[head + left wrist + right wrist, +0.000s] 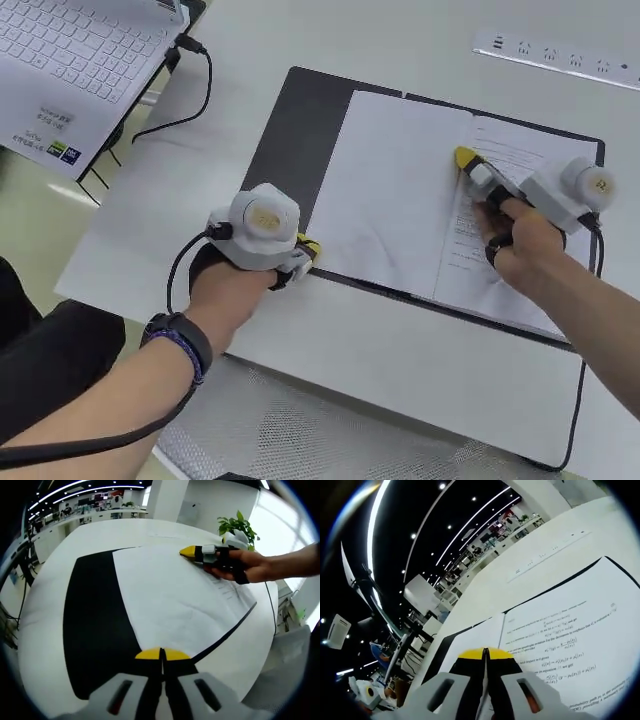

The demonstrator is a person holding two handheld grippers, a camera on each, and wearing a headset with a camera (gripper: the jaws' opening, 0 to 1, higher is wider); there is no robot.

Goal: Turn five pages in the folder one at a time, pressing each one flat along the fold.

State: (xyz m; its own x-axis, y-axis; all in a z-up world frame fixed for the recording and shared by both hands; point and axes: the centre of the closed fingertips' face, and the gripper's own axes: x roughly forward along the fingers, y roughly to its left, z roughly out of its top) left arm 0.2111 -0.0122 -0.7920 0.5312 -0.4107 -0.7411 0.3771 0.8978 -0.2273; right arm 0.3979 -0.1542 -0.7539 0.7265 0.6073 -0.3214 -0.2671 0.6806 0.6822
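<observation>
A black folder (pixel 290 130) lies open on the white table. A blank white page (pixel 390 190) is turned over onto its left half, and a printed page (pixel 520 150) lies on the right half. My right gripper (pixel 465 158) is shut, its yellow tips resting at the fold between the two pages (pixel 485 653). My left gripper (pixel 310 247) is shut with nothing in it. Its tips sit on the folder's near edge by the blank page's lower left corner (pixel 162 653). In the left gripper view the right gripper (pixel 192 551) lies across the sheet (pixel 170 595).
An open laptop (pixel 80 60) on a stand sits at the far left with a black cable (pixel 195 90) trailing toward the folder. A white power strip (pixel 555 55) lies at the far right. A mesh chair seat (pixel 300 430) is below the table's near edge.
</observation>
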